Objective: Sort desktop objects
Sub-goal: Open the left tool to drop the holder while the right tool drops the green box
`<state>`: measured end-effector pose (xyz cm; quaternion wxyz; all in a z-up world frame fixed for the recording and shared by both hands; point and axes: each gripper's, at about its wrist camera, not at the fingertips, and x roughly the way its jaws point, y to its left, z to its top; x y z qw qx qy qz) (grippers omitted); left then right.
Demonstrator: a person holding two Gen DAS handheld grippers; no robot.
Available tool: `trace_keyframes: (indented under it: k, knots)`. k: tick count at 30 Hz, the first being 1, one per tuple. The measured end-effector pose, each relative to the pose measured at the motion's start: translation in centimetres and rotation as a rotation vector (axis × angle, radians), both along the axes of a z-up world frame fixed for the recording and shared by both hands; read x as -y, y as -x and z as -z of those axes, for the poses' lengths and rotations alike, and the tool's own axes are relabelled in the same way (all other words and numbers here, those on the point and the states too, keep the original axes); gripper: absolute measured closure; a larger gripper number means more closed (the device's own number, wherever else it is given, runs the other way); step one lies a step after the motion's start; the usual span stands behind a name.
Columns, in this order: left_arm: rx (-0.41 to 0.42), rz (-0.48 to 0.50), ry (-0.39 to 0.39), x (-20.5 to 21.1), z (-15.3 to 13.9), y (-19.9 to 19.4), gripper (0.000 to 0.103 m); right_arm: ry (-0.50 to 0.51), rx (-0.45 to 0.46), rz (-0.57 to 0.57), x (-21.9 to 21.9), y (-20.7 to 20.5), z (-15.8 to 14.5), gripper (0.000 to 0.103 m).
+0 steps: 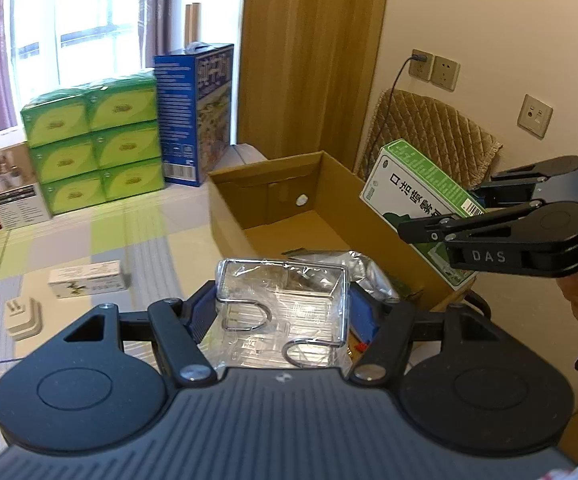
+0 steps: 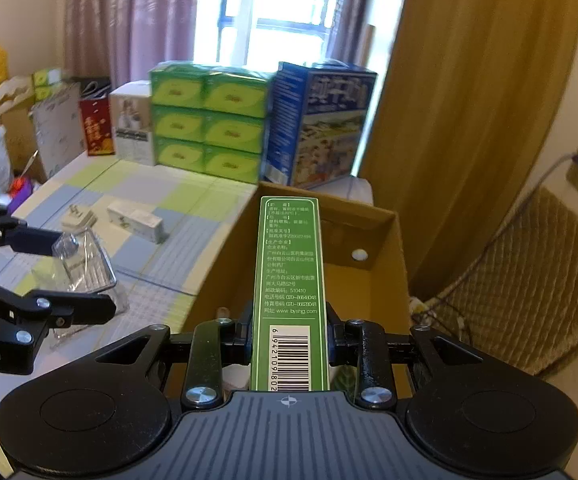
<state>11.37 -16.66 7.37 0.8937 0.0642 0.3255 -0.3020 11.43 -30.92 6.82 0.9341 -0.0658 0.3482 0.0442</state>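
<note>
Both grippers are loaded and mid-sort: the right gripper (image 2: 289, 336) clamps a green box (image 2: 288, 280) above the cardboard box (image 2: 385, 236), the left gripper (image 1: 281, 312) pinches a plastic-wrapped wire rack (image 1: 285, 304), while a white carton (image 1: 85, 280) and charger (image 1: 23, 316) at 9 o'clock remain on the tabletop (image 1: 89, 232).

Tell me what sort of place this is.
Probably a room in a home, used for storage: curtained window, stacked green tissue packs and gift boxes on a checked table cover, and a quilt-covered chair beside wall sockets.
</note>
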Motion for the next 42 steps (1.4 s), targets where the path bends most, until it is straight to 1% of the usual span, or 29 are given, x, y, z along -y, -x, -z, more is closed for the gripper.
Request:
trace_keyframes:
  k: [4,9,12,15,16,17,18,20,26,29,31,33,34,35,38,42]
  knots:
    - [-0.013,0.021,0.002,1.9,0.2,-1.3,0.040,-0.045,-0.011,0.054,2.6,-0.8,0.1,0.075]
    - [-0.034,0.051,0.020,4.4,0.9,-3.0,0.040,-0.085,-0.048,0.088,4.7,-1.6,1.1,0.075]
    - [-0.066,0.070,0.023,5.9,1.9,-4.0,0.040,-0.105,-0.060,0.110,5.8,-1.9,1.7,0.075]
    - [-0.082,0.087,0.017,7.3,3.0,-4.7,0.039,-0.113,-0.068,0.129,6.6,-2.2,2.3,0.075]
    - [-0.089,0.087,0.021,7.7,3.3,-5.0,0.037,-0.117,-0.070,0.134,6.9,-2.2,2.4,0.075]
    - [-0.102,0.084,0.026,8.1,3.7,-5.4,0.032,-0.121,-0.075,0.137,7.0,-2.4,2.5,0.075]
    - [-0.116,0.079,0.030,8.3,4.0,-5.8,0.031,-0.125,-0.077,0.142,7.2,-2.4,2.5,0.075]
    - [-0.116,0.075,0.035,8.3,4.1,-6.2,0.031,-0.123,-0.076,0.146,7.4,-2.8,2.5,0.075]
    - [-0.073,0.057,0.033,6.6,3.1,-5.9,0.031,-0.148,-0.084,0.138,7.0,-3.2,2.7,0.075]
    - [-0.059,0.031,0.028,5.3,2.7,-5.8,0.031,-0.184,-0.086,0.122,6.2,-3.4,2.8,0.075]
    - [-0.059,0.013,0.029,4.2,2.6,-5.7,0.031,-0.235,-0.060,0.109,5.9,-3.5,2.6,0.075]
    - [-0.062,-0.008,0.029,3.0,2.7,-5.6,0.030,-0.285,-0.022,0.112,5.9,-3.3,2.1,0.070]
    - [-0.060,-0.018,0.027,2.3,2.7,-5.4,0.029,-0.295,-0.005,0.117,6.0,-3.1,1.8,0.061]
    - [-0.058,-0.027,0.025,1.6,2.7,-5.2,0.028,-0.295,0.009,0.117,5.9,-2.9,1.5,0.056]
    - [-0.052,-0.056,0.013,-0.4,2.9,-4.6,0.025,-0.274,0.022,0.098,5.3,-2.2,1.0,0.054]
    - [-0.068,-0.098,0.004,-3.0,3.6,-3.6,0.025,-0.254,0.009,0.081,4.3,-1.4,0.9,0.051]
